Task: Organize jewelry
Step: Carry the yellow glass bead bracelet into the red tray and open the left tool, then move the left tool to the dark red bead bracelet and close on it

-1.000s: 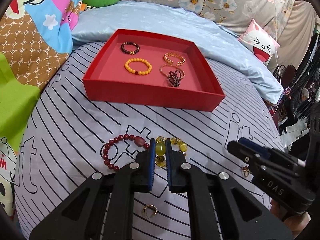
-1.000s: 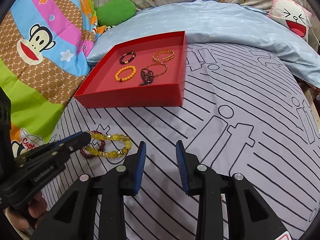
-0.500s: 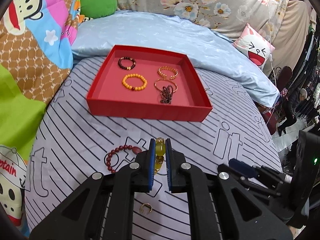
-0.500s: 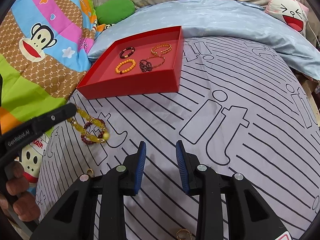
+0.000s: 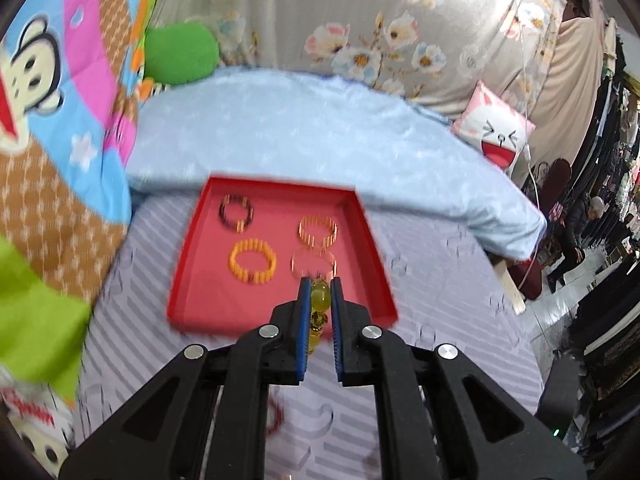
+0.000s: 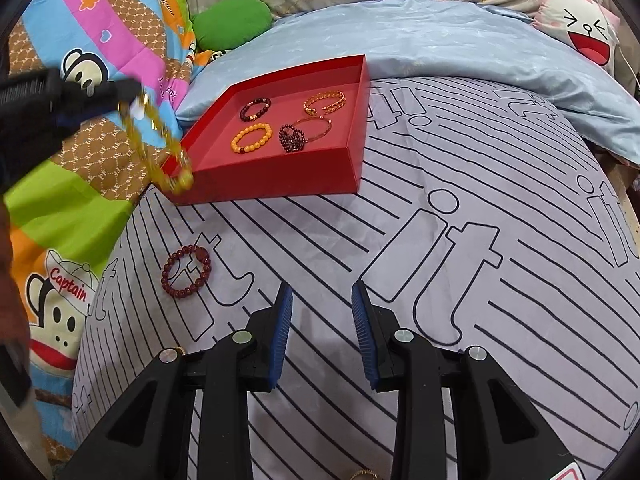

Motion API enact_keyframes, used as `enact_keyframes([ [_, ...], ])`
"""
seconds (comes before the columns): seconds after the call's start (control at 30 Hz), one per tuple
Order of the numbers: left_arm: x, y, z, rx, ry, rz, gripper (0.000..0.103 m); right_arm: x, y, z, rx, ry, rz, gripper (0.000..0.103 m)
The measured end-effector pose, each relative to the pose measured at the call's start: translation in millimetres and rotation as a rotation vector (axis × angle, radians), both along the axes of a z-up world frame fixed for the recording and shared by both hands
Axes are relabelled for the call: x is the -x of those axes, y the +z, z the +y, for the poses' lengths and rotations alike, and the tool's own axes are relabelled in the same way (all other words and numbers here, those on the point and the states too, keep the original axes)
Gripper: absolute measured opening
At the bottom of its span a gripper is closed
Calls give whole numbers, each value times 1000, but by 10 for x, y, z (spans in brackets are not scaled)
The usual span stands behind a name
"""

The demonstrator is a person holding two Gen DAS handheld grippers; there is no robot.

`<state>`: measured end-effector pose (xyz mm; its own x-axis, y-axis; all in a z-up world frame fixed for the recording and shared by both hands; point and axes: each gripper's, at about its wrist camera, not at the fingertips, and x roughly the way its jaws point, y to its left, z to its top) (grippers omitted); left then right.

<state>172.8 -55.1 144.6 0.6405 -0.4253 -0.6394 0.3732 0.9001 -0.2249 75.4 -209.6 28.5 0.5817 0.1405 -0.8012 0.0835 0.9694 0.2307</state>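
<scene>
Striped bedding is carrying a red tray [image 6: 280, 184] of bracelets. Left claw [image 5: 320, 296] is clamping a yellow bracelet [image 6: 160, 148], dangling by the tray's near corner. Right claw [image 6: 322, 312] is waiting apart, empty. Next: carrying it over bare tray floor and releasing.

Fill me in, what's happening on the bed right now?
A person is sorting jewelry into the red tray. The left gripper has its jaws shut on a yellow bead bracelet, which hangs in the air near the tray's front left corner. The right gripper hovers open and empty over the striped sheet. Five pieces already lie in the tray. A dark red bracelet lies on the sheet.
</scene>
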Motion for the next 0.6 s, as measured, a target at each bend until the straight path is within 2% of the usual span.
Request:
enact_keyframes([
  [0.1,-189,79,-48,6,5,-31,10,-64,15,-13,-2,-2,-7,30],
  [0.17,-336,-39,-35,-25,54,-12,11,-116,21,-9,-3,-1,-8,30],
  [0.23,-461,-321,38,-104,134,37,42,-146,31,0,0,4,-13,30],
  [0.27,-481,-436,101,-120,172,54,42,-160,36,11,4,7,-16,30],
  [0.37,-448,-726,340,-98,221,120,42,-205,35,70,20,24,-17,30],
  [0.6,-189,-970,600,-134,245,139,42,-374,-37,386,28,101,-3,31],
])
